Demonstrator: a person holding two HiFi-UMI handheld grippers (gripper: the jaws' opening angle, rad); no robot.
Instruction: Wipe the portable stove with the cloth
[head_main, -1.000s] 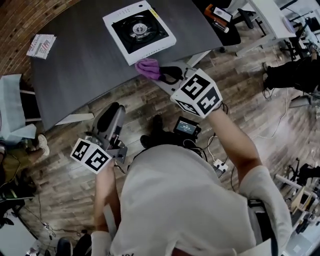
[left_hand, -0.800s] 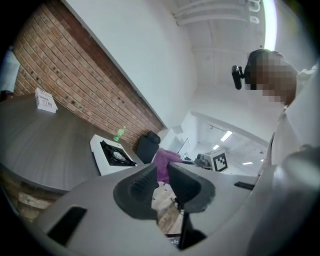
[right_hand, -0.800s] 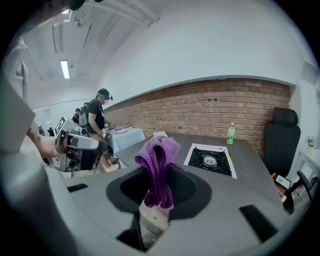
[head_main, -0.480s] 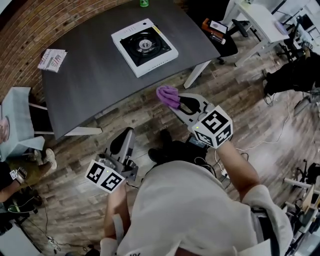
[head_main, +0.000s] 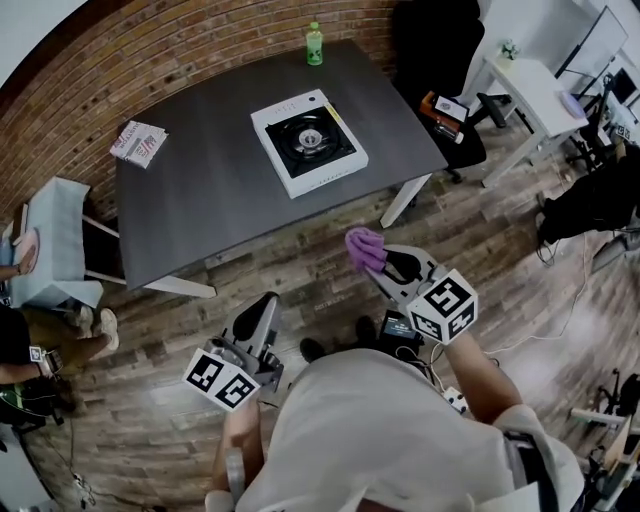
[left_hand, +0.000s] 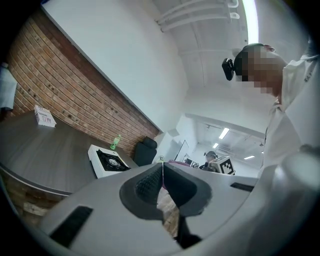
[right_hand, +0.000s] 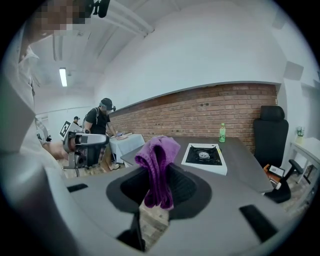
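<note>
Table (head_main: 200, 200): dark top, mostly bare, with broad open surface to the left of and nearer than the portable stove (head_main: 309, 142).
Portable stove: right of centre, nothing touching any side.
Green bottle (head_main: 314, 43): upright at the far edge, well behind the stove.
Small box (head_main: 138, 142): far left corner, well apart.
Black chair (head_main: 430, 40): off the far right corner.
Covered side table (head_main: 50, 240): just beside the left end.
White table leg (head_main: 400, 203): under the near right corner.
Floor (head_main: 300, 270) along the near edge: open planks.
</note>
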